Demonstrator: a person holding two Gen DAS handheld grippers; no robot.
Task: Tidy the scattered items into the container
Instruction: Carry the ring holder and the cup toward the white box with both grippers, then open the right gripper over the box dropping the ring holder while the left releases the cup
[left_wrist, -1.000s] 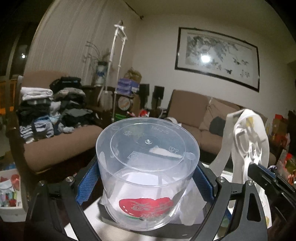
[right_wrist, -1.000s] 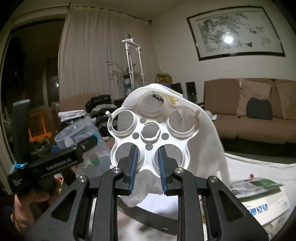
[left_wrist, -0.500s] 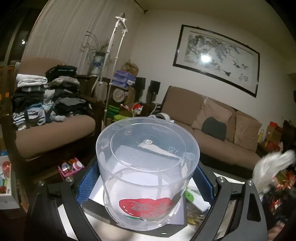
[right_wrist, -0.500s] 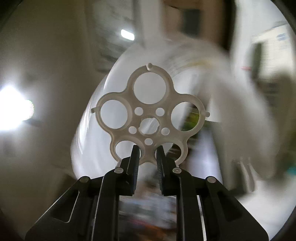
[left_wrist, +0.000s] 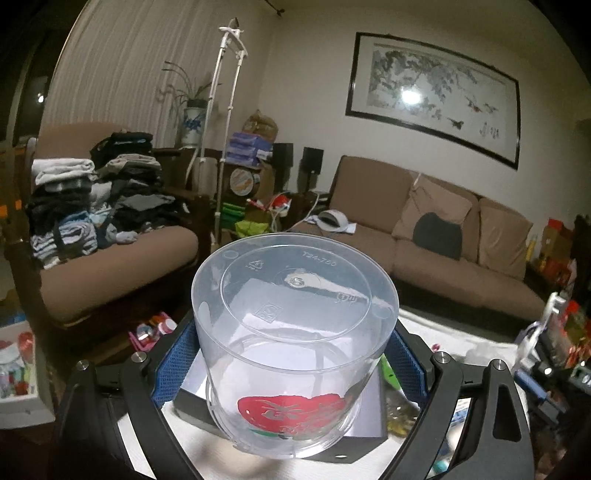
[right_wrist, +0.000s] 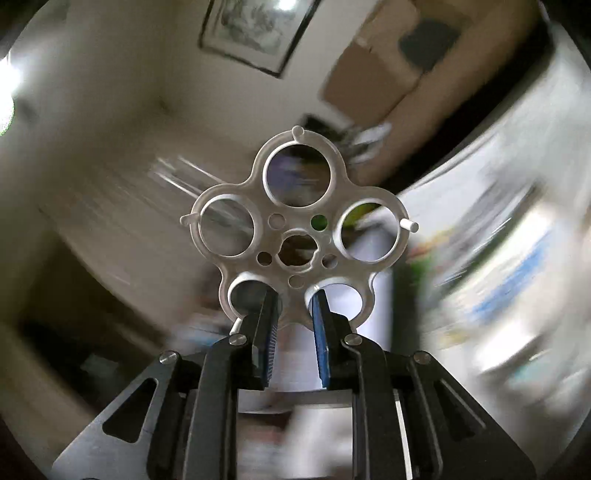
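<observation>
In the left wrist view my left gripper (left_wrist: 291, 354) is shut on a clear plastic tub (left_wrist: 295, 328) with a red tomato print, held with its base toward the camera above a white-topped table (left_wrist: 443, 332). In the right wrist view my right gripper (right_wrist: 294, 306) is shut on the lower edge of a white plastic disc (right_wrist: 297, 232) with several round holes. The disc stands upright between the blue pads (right_wrist: 269, 317). The background there is motion-blurred. Neither gripper shows in the other's view.
Below the tub lie a black-edged white box (left_wrist: 369, 424), a green item (left_wrist: 388, 369) and small clutter (left_wrist: 546, 343) at the table's right. Behind are a brown sofa (left_wrist: 443, 240), an armchair (left_wrist: 122, 251) stacked with folded clothes, and toys on the floor (left_wrist: 151, 328).
The white bag that hung behind the disc is gone from the right wrist view. My right gripper has swung and rolled sharply. My left gripper has turned right with the tub.
</observation>
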